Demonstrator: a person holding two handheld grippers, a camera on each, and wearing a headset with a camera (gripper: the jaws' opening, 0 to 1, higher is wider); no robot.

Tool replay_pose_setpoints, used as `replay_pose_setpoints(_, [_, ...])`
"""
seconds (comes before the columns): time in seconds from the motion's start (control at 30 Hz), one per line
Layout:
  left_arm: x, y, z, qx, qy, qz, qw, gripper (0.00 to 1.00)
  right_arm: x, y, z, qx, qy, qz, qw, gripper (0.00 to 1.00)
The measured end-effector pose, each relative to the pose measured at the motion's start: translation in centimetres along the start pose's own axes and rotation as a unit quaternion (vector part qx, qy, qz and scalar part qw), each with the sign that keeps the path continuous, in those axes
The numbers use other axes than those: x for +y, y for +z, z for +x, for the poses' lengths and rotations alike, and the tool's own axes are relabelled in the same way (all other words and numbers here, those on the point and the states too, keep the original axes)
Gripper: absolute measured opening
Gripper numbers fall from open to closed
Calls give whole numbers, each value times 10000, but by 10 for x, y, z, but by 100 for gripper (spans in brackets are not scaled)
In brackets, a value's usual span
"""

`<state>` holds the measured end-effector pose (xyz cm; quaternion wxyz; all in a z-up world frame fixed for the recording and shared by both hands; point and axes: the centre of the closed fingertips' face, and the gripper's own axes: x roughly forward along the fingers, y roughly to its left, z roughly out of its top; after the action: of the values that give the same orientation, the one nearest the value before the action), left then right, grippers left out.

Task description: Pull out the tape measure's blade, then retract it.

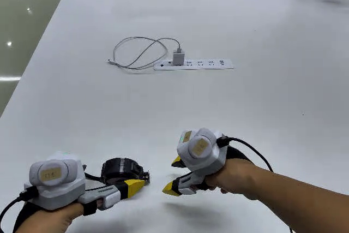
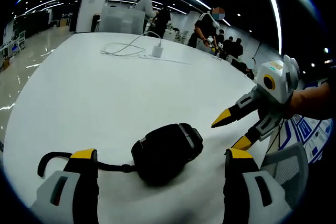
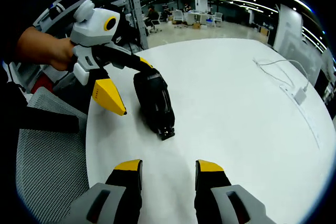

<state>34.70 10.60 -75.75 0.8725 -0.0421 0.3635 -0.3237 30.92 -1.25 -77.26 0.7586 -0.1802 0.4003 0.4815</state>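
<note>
Bright, even ceiling light falls on my white table — the shadow under my right gripper is soft and faint. Glare streaks the glossy floor in the head view. Both gripper views bow hard at their edges — ceiling light strips bend into arcs, and the far background is soft.

Left gripper: rounded light-grey plastic housing, pale yellow label on top, dark grey jaws with yellow wedge tips, thin black cable at the rear | Right gripper: matching light-grey housing, yellow label, yellow-tipped jaws, looping black cable from its side
</note>
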Motion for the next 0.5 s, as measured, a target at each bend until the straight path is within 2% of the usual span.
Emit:
replay_pose_setpoints(0.07, [-5,-1,-4,47,-199,30,9998,99,-1,0,-9,-76,-64,38,9999,38])
replay_pose_setpoints(0.13, [-6,1,-7,29,-274,84,9996,99,-3,1,-17,-166,-132,68,9998,39])
replay_pose_setpoints(0.2, [-6,1,-11,50,-349,359,9987,99,-5,0,-28,-265,-184,123,9994,40])
replay_pose_setpoints(0.27, [-7,4,-16,-13,-452,492,9978,99,-8,-5,-37,-278,-279,121,9992,41])
replay_pose_setpoints(0.33, [-5,8,-22,-78,-440,687,9966,99,-10,-11,-46,-281,-356,128,9989,42])
replay_pose_setpoints(0.5, [0,5,-31,30,-499,966,9941,99,-14,-29,-67,-335,-518,290,9977,47])
